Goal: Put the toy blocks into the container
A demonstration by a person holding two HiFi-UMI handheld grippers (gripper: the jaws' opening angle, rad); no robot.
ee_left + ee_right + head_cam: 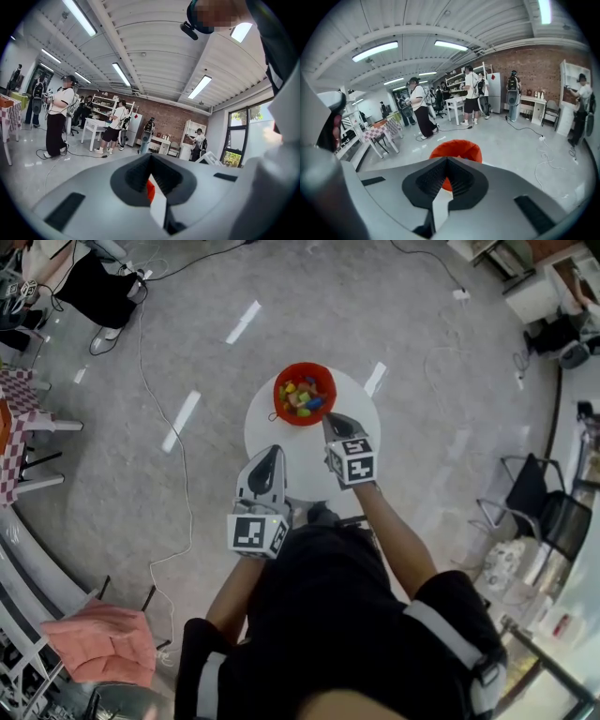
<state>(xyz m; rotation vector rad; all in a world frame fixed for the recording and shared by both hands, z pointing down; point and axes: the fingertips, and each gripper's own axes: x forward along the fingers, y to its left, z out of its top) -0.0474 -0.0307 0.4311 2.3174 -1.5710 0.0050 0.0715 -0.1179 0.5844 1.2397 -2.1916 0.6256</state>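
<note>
The toy blocks (302,397) lay heaped inside the red bowl (305,395), which stood on a round white table (272,432). The right gripper (330,418) was just beside the bowl, its jaws closed together on nothing. The left gripper (273,452), farther from the bowl, was likewise closed and empty.

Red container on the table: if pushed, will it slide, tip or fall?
Probably it slides rather than tips: the container looks wide and low, with blocks weighing it down. It sits near the table's far edge, so a push away could drop it.
</note>
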